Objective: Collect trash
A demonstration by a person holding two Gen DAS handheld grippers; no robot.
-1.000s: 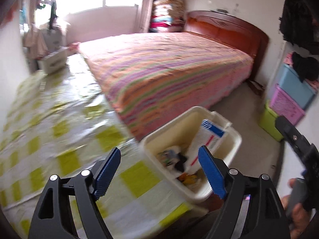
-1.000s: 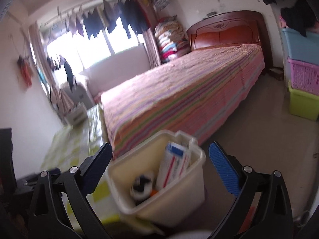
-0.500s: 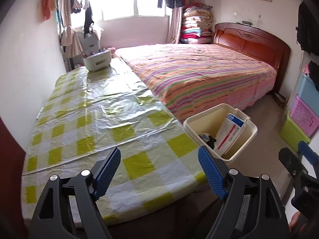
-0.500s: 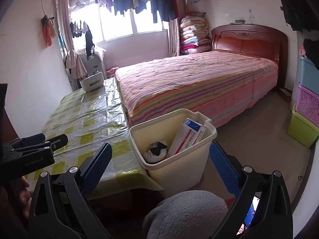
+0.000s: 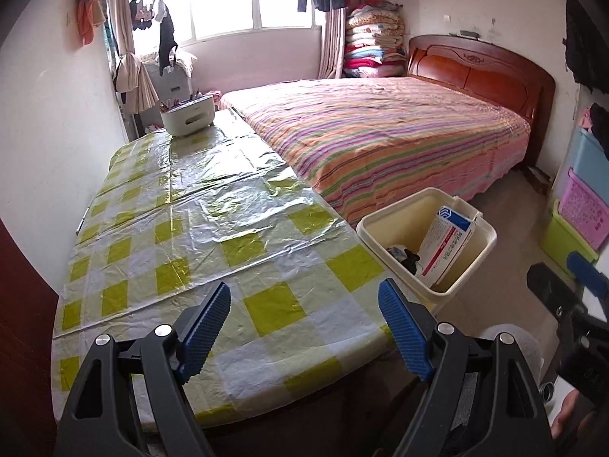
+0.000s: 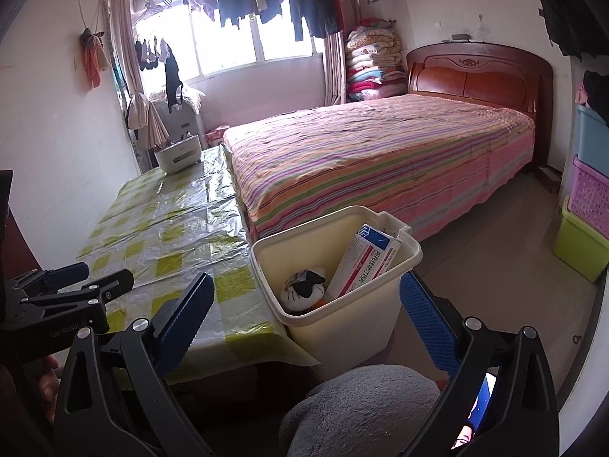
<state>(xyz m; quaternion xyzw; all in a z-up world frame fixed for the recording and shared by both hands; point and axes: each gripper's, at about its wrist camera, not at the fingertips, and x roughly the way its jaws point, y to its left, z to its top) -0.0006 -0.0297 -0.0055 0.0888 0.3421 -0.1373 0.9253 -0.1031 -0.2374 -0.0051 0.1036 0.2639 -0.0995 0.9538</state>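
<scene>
The left gripper [image 6: 72, 285] reads "CenRobot.AI" on its black body. A cream plastic bin [image 6: 342, 327] stands on the floor between the tabletop [image 5: 198, 228], under glossy yellow-check plastic, and a striped bed [image 6: 380, 152]. Inside lean a white box [image 6: 365, 262] with Chinese print and crumpled trash [image 6: 304, 289]. Both grippers, right one [image 6: 308, 301], have jaws released, empty.

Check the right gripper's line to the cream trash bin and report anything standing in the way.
Nothing visible blocks it. The right gripper is open and empty, and the cream trash bin sits just beyond its fingertips, beside the table. The grey knee lies below the gripper, not in the path.
</scene>
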